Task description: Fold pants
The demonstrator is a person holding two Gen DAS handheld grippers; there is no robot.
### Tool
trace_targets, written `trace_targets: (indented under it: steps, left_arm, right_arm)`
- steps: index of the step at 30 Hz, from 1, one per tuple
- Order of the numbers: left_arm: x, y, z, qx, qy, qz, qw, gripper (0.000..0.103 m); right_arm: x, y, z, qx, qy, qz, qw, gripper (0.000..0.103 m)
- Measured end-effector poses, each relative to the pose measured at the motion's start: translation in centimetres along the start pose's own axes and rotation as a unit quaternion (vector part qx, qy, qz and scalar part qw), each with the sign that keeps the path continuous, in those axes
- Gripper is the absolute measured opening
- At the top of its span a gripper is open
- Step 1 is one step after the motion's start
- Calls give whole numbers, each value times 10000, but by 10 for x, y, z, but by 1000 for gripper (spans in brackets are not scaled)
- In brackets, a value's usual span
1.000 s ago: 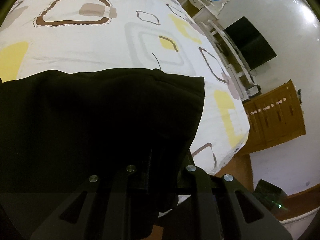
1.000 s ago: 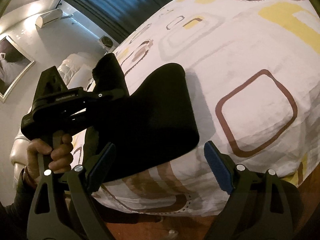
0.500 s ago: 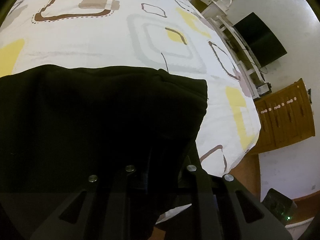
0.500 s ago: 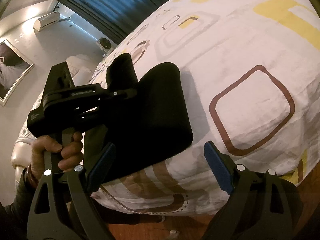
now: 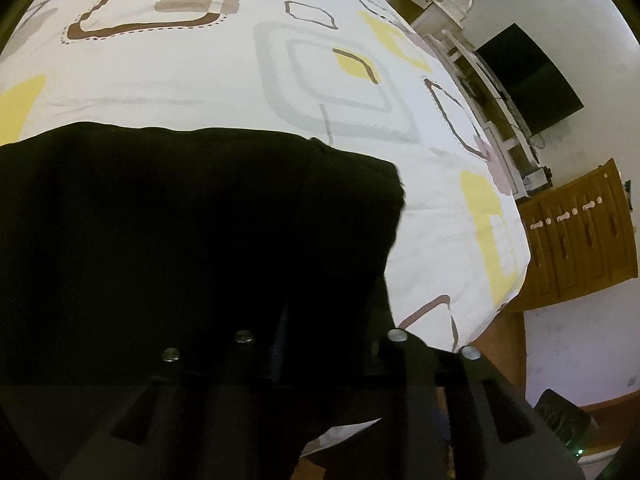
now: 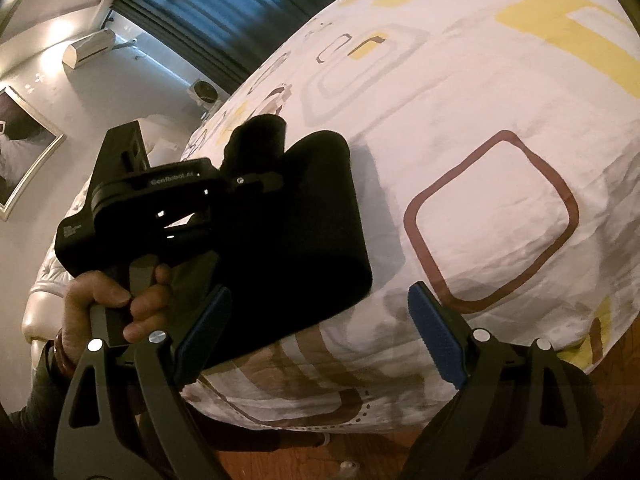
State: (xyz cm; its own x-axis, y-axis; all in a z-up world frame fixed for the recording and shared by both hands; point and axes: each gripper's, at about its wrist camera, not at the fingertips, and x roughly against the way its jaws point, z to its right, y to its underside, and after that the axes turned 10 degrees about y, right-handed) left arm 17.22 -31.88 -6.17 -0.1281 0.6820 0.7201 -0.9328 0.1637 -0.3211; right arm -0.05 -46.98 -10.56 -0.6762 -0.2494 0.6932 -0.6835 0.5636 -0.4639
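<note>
The black pants point(image 5: 180, 232) lie folded on the patterned bed sheet point(image 5: 200, 80) near its front edge. My left gripper point(image 5: 320, 340) is shut on the pants' near edge; its fingertips are hidden in the dark cloth. In the right wrist view the pants point(image 6: 304, 248) show as a thick folded bundle, with the left gripper's body point(image 6: 160, 200) and the hand holding it at their left side. My right gripper point(image 6: 320, 320) is open and empty, just in front of the pants' lower right corner, its blue pads point(image 6: 436, 340) apart.
The bed's corner point(image 5: 508, 280) drops off at the right, with wooden floor below. A wooden cabinet point(image 5: 580, 232), a wall TV point(image 5: 528, 76) and a white shelf stand beyond. In the right wrist view, dark curtains point(image 6: 240, 20) and a white headboard point(image 6: 52, 280) are behind.
The left gripper has carried the pants' edge further onto the bed, so the bundle sits flatter and more compact. The right gripper stays open and has barely moved.
</note>
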Motion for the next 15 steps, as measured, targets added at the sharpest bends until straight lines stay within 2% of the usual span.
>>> trace_targets:
  steps: [9,15]
  left_arm:
    - [-6,2,15,-144,6,59,9999,49]
    - [-9,5,21,-315,-67,104,9994,49]
  right_arm:
    - [9,-2,9,-118,97,115,9998,90]
    - [16,-5,14,-199,198,205,9994,90]
